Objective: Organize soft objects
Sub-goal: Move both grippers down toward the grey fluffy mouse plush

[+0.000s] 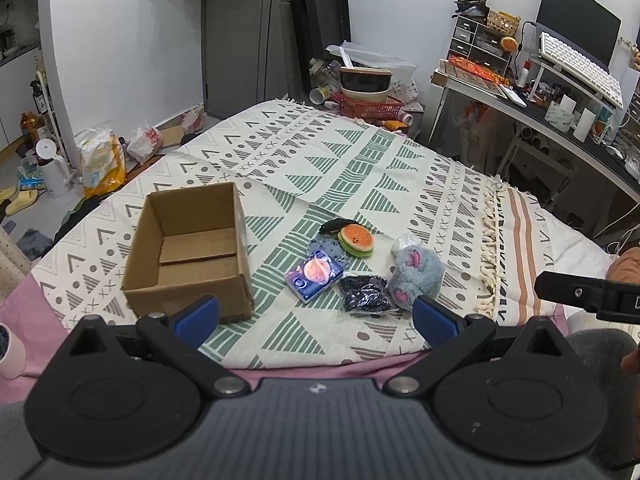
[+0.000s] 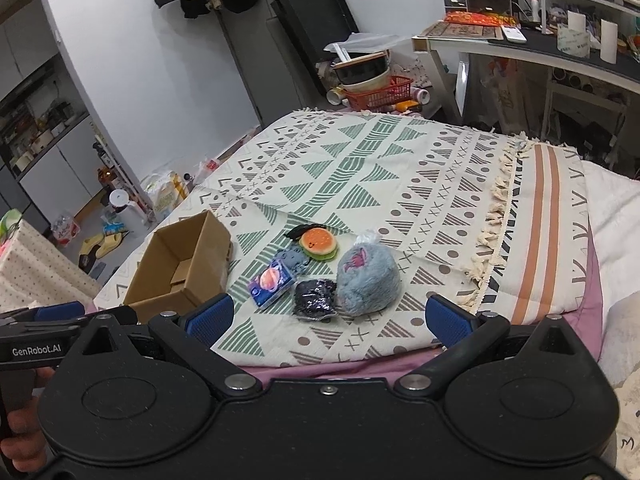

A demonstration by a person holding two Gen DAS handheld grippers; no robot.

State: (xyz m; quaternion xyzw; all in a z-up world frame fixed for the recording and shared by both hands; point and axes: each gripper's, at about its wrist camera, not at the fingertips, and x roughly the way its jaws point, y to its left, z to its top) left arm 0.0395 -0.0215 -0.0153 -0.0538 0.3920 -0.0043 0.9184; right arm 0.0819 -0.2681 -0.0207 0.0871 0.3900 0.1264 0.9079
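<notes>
The soft things are lying in a small cluster on the patterned blanket [image 1: 360, 168] that is covering the bed, a little toward its near edge: a grey furry plush [image 1: 416, 270] in a clear bag, a black packet [image 1: 365, 299] touching it on the left, a blue packet with an orange planet [image 1: 315, 275], a grey-blue flat piece [image 1: 326, 246] partly hidden under its neighbours, a hamburger plush [image 1: 356, 241] and a dark item [image 1: 335, 225] just behind the hamburger. The open cardboard box [image 1: 192, 252] is standing to the left of the cluster, with a strip of bare blanket between them; its inside is showing only the bottom flaps. Beyond the cluster the blanket is running wide and free to the far edge, and to the right it is ending in a fringe of tassels [image 1: 489, 248] over a striped part. The left claw [image 1: 316, 316] is hovering over the near edge of the bed, its blue pads wide apart and holding nothing. The right claw [image 2: 329, 318] is doing the same, also spread wide and empty, with the furry plush and the black packet just ahead of it. At the far end of the bed a red basket [image 1: 370, 107] with stacked bowls is standing, and on the right a cluttered table [image 1: 560, 120] with a keyboard [image 1: 580, 68] is rising close to the bed side.
</notes>
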